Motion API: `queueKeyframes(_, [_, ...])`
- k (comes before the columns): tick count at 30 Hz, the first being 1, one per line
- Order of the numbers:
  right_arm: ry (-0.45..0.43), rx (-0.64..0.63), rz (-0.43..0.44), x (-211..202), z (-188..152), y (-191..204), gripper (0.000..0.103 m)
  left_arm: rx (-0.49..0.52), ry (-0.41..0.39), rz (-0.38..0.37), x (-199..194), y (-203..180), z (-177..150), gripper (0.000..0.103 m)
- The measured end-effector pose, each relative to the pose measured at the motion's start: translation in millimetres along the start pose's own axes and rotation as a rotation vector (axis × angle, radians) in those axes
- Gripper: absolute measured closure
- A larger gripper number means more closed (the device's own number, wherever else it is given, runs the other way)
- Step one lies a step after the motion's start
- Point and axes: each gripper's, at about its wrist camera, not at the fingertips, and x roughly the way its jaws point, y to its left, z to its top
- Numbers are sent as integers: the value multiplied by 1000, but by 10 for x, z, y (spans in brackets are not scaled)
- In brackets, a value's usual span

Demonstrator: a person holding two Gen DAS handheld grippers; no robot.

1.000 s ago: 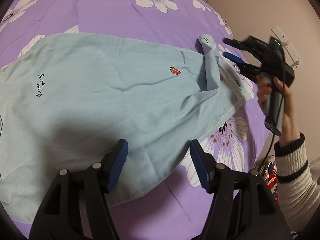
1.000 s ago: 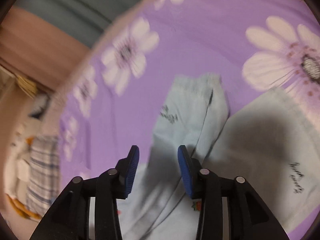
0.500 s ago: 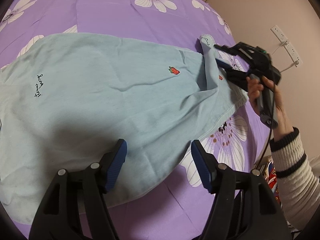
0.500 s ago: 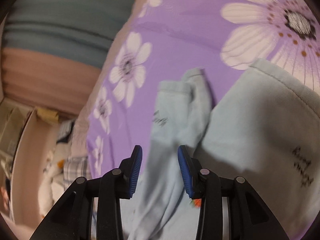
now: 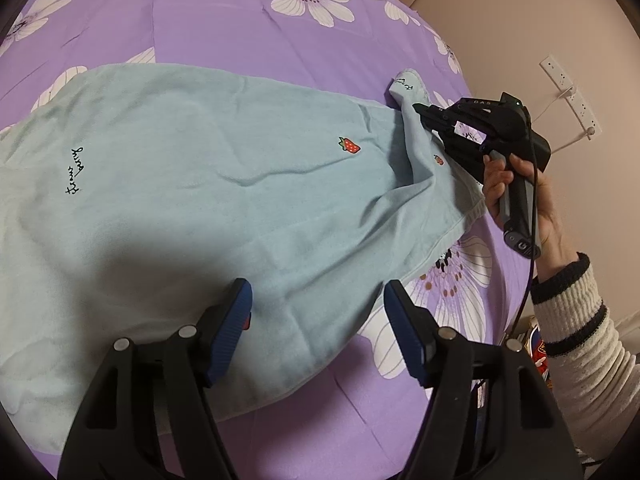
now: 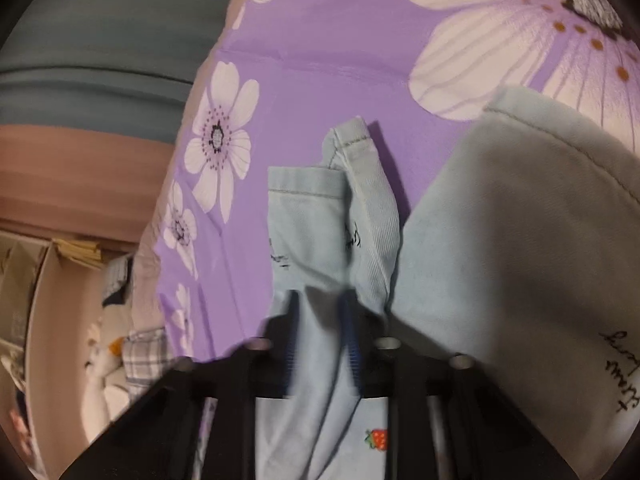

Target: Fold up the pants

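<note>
Light blue pants point(image 5: 240, 184) with strawberry marks lie spread on the purple flowered bedsheet point(image 5: 240, 20). One leg lies wide across the bed. The other leg point(image 6: 312, 216) is bunched and narrow at the far right. My left gripper point(image 5: 316, 292) hovers open over the near hem of the wide part, with nothing between its fingers. A person's hand point(image 5: 520, 184) holds my right gripper point(image 5: 424, 114) low against the narrow leg. In the right wrist view the right gripper point(image 6: 322, 320) is shut on a ridge of that leg's fabric.
The bed's right edge runs close to the person's striped sleeve point(image 5: 572, 312). A white power strip point(image 5: 568, 92) hangs on the wall behind. In the right wrist view, a plaid cloth point(image 6: 148, 352) and a plush toy point(image 6: 100, 364) lie beyond the bed's edge.
My right gripper came down onto the narrow leg, rolled a little, and went from open to shut on the fabric. The left gripper kept still.
</note>
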Motion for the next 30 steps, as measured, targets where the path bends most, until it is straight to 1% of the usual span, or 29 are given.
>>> queueKeyframes(2, [-18,-4,15,-38,-34,-10,99,0,0,2,-1,0,1,35])
queueKeyframes(5, [-86,0,45,-285,-89,14,99,5,1,7,-11,-8,-2,35])
queueKeyframes(8, [-166,-63,66,-714,-214,145,99,10,3,12,-18,-20,-4,35])
queueKeyframes(11, [-236,-98,57,-1168,-362,129,99,21,4,16,-40,-38,-15,34])
queueKeyframes(13, [-261,-97,-6,-1352,-485,25,99,38,8,26,-63,-51,-46,34])
queueKeyframes(15, [-292,-106,-141,-1453,-636,-110,99,48,10,31,-89,-59,-77,34])
queueKeyframes(16, [-298,-94,-171,-1471,-700,-204,99,49,12,33,-99,-60,-87,33])
queueKeyframes(17, [-289,-81,-176,-1455,-731,-277,99,47,13,33,-108,-57,-92,33])
queueKeyframes(19, [-258,-63,-243,-1338,-742,-472,99,37,13,35,-131,-48,-92,33])
queueKeyframes(20, [-252,-52,-255,-1292,-729,-552,99,33,11,36,-149,-45,-97,33])
queueKeyframes(21, [-240,-10,-228,-1259,-713,-666,99,31,7,36,-171,-44,-102,33])
queueKeyframes(24, [-280,80,-108,-1333,-707,-796,99,24,-8,41,-251,-11,-139,33])
queueKeyframes(27, [-315,102,-48,-1408,-641,-833,99,5,-14,48,-269,35,-140,33])
queueKeyframes(30, [-320,113,-12,-1396,-530,-826,99,-27,-21,47,-285,91,-138,33])
